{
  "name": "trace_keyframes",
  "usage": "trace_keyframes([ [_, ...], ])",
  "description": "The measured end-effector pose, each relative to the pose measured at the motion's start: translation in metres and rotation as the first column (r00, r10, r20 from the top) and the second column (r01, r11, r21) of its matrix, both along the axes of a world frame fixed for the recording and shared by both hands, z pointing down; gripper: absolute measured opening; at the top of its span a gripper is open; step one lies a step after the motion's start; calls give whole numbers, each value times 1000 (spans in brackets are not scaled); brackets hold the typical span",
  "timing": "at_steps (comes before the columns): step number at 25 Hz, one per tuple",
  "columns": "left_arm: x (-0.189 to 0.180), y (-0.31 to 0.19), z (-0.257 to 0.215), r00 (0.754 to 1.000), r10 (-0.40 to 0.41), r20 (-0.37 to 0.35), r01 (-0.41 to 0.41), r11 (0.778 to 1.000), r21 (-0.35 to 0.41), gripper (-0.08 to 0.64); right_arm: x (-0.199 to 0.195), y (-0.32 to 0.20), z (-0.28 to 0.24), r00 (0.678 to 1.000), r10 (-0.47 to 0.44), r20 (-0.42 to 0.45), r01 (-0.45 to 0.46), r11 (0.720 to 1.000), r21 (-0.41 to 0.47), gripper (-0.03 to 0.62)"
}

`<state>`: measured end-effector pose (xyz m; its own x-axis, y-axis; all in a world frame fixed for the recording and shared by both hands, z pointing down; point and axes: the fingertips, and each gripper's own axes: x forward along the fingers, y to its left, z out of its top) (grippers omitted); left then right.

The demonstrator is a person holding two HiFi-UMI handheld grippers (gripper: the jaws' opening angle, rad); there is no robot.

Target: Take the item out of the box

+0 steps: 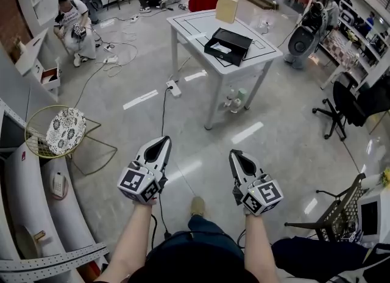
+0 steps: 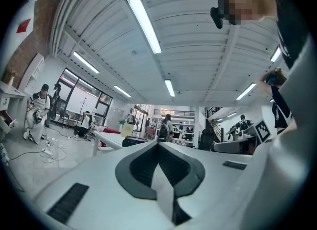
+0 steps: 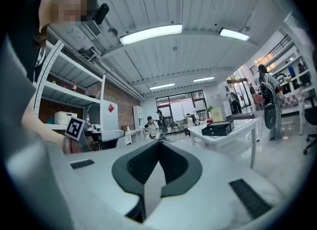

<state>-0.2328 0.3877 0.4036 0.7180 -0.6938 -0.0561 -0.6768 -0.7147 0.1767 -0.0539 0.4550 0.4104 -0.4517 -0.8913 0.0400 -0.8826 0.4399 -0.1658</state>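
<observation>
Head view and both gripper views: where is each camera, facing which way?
Head view: on the person's head, looking steeply down at floor, white table and black box; forearms, left gripper and right gripper show.
Left gripper view: on the left gripper, facing along its shut fingers toward the table; person's body at right.
Right gripper view: on the right gripper, likewise facing the table; person's body at left.
Shared: all three show table and box.

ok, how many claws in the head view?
2. Left claw at lower left, right claw at lower right; both shut, empty, held over the floor. None hidden.
</observation>
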Motion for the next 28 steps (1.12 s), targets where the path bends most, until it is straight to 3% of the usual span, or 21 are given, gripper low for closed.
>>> trace_keyframes([
  [16,42,-129,1,998,-70,-5,70,995,-67,12,49,-135,4,999,-32,20,33,999,-15,3],
  [28,72,-170,5,998,-56,-10,56,998,-19,12,80,-180,12,998,-35,50,36,999,-20,3],
])
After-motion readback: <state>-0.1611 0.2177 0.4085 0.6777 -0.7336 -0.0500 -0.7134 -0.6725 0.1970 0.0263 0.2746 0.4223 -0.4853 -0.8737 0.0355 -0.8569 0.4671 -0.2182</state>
